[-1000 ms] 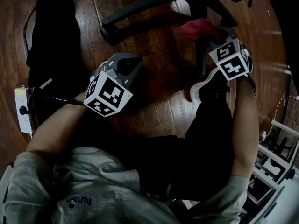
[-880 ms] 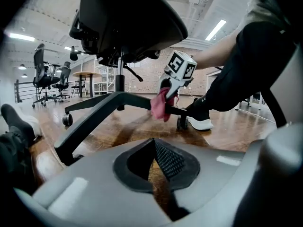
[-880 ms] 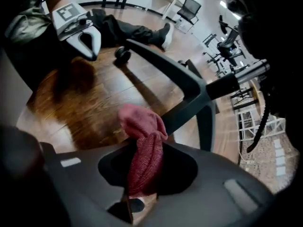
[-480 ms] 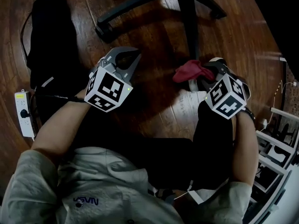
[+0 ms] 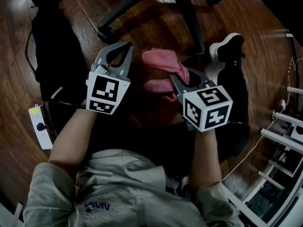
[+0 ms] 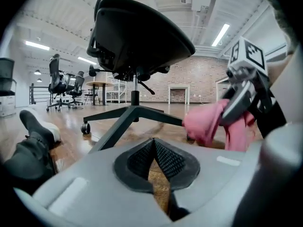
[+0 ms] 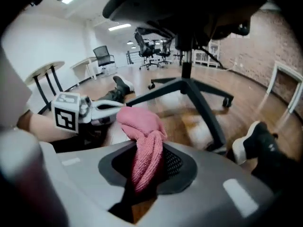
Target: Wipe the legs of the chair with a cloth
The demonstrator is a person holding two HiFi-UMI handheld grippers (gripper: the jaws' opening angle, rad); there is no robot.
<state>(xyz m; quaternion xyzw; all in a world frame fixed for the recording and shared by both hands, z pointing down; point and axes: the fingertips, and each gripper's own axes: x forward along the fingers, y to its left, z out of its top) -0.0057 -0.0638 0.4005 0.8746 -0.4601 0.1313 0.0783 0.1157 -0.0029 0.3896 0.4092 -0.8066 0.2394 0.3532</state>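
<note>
The chair's black star base [image 5: 137, 4] spreads over the wooden floor at the top of the head view, one leg [image 5: 191, 22] running down toward me. My right gripper [image 5: 176, 79] is shut on a bunched pink cloth [image 5: 163, 70], held above the floor short of that leg and apart from it. In the right gripper view the cloth [image 7: 144, 141] fills the jaws, with the base [image 7: 189, 86] beyond. My left gripper [image 5: 124, 46] is shut and empty, just left of the cloth [image 6: 208, 124]. Its own view shows the base [image 6: 135, 115] under the seat [image 6: 137, 32].
The person's black-trousered legs lie on both sides, with a shoe [image 5: 227, 46] by the near chair leg. A caster [image 5: 103, 32] ends the left leg. A white power strip [image 5: 40, 126] lies at the left and white shelving [image 5: 284, 141] at the right.
My right gripper has swung left and back from the chair leg with the cloth, rolling as it went. The left gripper has risen a little.
</note>
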